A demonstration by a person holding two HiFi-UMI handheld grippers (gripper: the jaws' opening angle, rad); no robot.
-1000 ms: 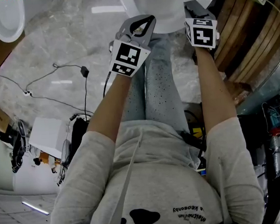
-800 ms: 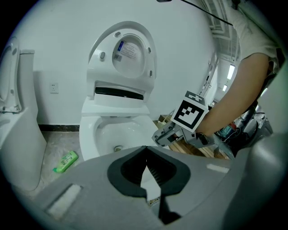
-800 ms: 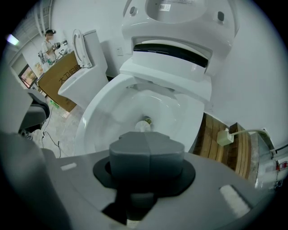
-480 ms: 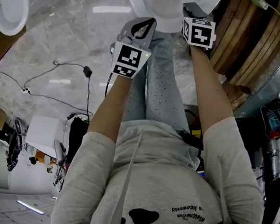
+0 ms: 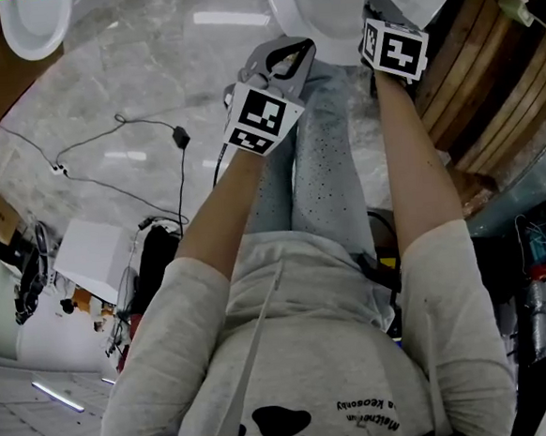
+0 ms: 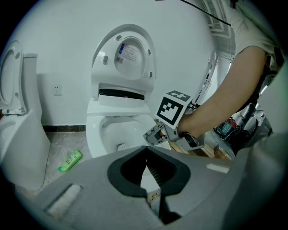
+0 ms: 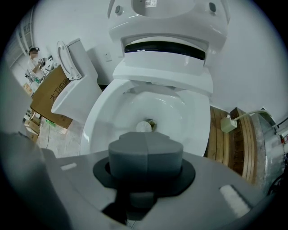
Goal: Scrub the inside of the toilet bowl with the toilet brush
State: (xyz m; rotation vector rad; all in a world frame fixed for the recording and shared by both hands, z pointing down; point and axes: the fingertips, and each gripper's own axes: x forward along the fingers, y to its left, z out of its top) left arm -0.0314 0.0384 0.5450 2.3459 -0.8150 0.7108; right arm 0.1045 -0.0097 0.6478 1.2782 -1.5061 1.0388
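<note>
A white toilet bowl [image 5: 318, 16] with its lid raised stands just ahead of me, and no toilet brush shows in any view. My left gripper [image 5: 292, 43] is held in front of the bowl's rim. In its own view the left gripper [image 6: 146, 150] is shut and holds nothing, aimed at the bowl [image 6: 114, 132]. My right gripper [image 5: 381, 14] is over the bowl's right side. Seen from the left, the right gripper [image 6: 152, 136] hangs beside the rim. In its own view the right gripper [image 7: 146, 146] is shut on nothing above the bowl [image 7: 148, 105].
A second toilet [image 5: 36, 19] stands to the left, also seen as the second toilet [image 6: 18, 112]. A green bottle [image 6: 69, 161] lies on the floor between them. Wooden planks [image 5: 488, 82] lie to the right. Cables [image 5: 117, 149] and a white box [image 5: 93, 264] are on the floor at left.
Both grippers have edged forward and slightly right, nearer the bowl, which shows more at the top. Both stay shut and hold nothing.
</note>
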